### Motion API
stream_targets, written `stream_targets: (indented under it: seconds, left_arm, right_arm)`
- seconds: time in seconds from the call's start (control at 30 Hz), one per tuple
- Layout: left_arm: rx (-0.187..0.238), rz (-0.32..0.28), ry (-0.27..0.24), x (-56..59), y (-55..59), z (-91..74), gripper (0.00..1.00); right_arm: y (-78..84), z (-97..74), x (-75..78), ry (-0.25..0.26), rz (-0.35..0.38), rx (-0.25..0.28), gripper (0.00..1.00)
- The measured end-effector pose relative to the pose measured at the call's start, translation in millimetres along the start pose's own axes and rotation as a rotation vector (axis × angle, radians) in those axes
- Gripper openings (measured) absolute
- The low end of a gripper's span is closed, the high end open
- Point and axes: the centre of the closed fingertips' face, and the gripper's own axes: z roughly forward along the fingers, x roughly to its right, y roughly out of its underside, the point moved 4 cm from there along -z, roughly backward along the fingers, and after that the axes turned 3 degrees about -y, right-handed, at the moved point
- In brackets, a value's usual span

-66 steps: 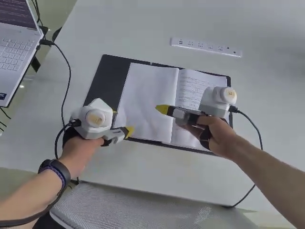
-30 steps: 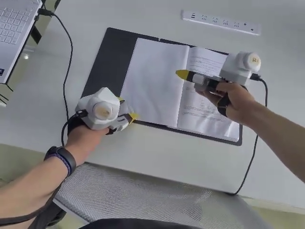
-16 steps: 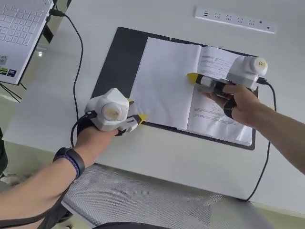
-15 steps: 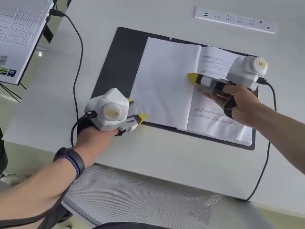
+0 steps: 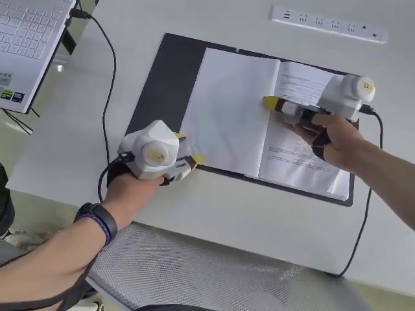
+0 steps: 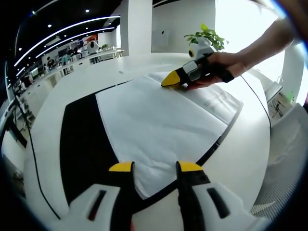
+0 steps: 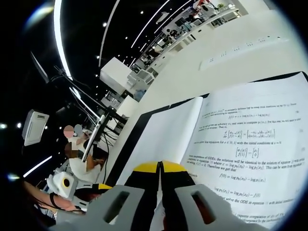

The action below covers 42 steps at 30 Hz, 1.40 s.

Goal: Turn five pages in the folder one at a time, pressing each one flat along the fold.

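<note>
A black folder [image 5: 162, 84] lies open on the white table. Its left page [image 5: 227, 110] is blank and its right page [image 5: 305, 155] is printed. My right gripper [image 5: 269, 102] is shut, and its yellow tip rests by the fold in the upper half of the folder. In the right gripper view, the shut right gripper [image 7: 160, 167] points along the fold between the two pages. My left gripper [image 5: 188, 148] is open at the blank page's near left corner. In the left gripper view, that corner lies between the tips of the left gripper [image 6: 155, 167].
A laptop [image 5: 26, 39] stands at the far left, with a black cable [image 5: 110, 71] running past the folder. A white power strip [image 5: 327, 23] lies beyond the folder. A mesh chair seat [image 5: 194, 272] sits below the table's near edge.
The head camera has shifted. My right gripper's tip has gone from over the blank page to the fold, farther up the folder. My left gripper stays at the page corner.
</note>
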Motion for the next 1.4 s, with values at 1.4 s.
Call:
stream_targets:
  seconds: [1.4]
  left_arm:
    - [-0.003, -0.033, -0.011, -6.0, 2.6, 6.0, 0.3]
  right_arm:
    - [-84.3, 41.5, 65.4, 0.086, 0.207, 0.302, 0.0]
